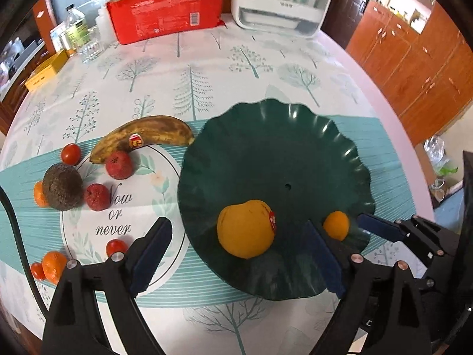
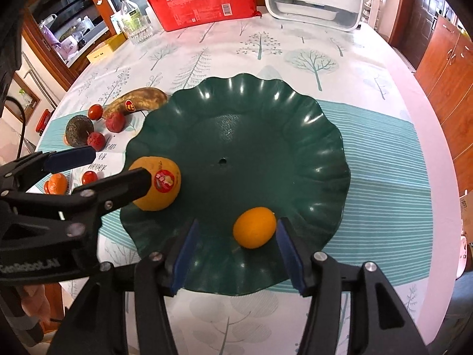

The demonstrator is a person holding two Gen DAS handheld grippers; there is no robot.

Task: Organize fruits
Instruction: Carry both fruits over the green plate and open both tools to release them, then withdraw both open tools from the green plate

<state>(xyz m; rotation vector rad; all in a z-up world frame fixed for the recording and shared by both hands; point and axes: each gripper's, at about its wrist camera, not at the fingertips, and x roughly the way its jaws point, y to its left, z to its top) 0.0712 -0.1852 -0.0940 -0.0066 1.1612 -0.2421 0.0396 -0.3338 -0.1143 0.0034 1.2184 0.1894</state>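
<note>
A dark green scalloped plate (image 1: 266,148) (image 2: 251,118) holds a large stickered orange (image 1: 245,227) (image 2: 156,188) and a small orange (image 1: 336,224) (image 2: 254,227). My left gripper (image 1: 236,236) is open, its fingers astride the large orange at the plate's near edge. My right gripper (image 2: 236,251) is open, with the small orange between its fingers, not clamped. On the cloth to the left lie a brown banana (image 1: 145,137), an avocado (image 1: 62,187), two red fruits (image 1: 119,164), cherry tomatoes (image 1: 71,153) and small oranges (image 1: 53,266).
At the table's back stand a red package (image 1: 168,9), a white appliance (image 1: 280,0), bottles and glasses (image 1: 77,29) and a yellow box (image 1: 44,69). Wooden cabinets (image 1: 414,59) are to the right. A black cable (image 1: 20,251) runs at the left.
</note>
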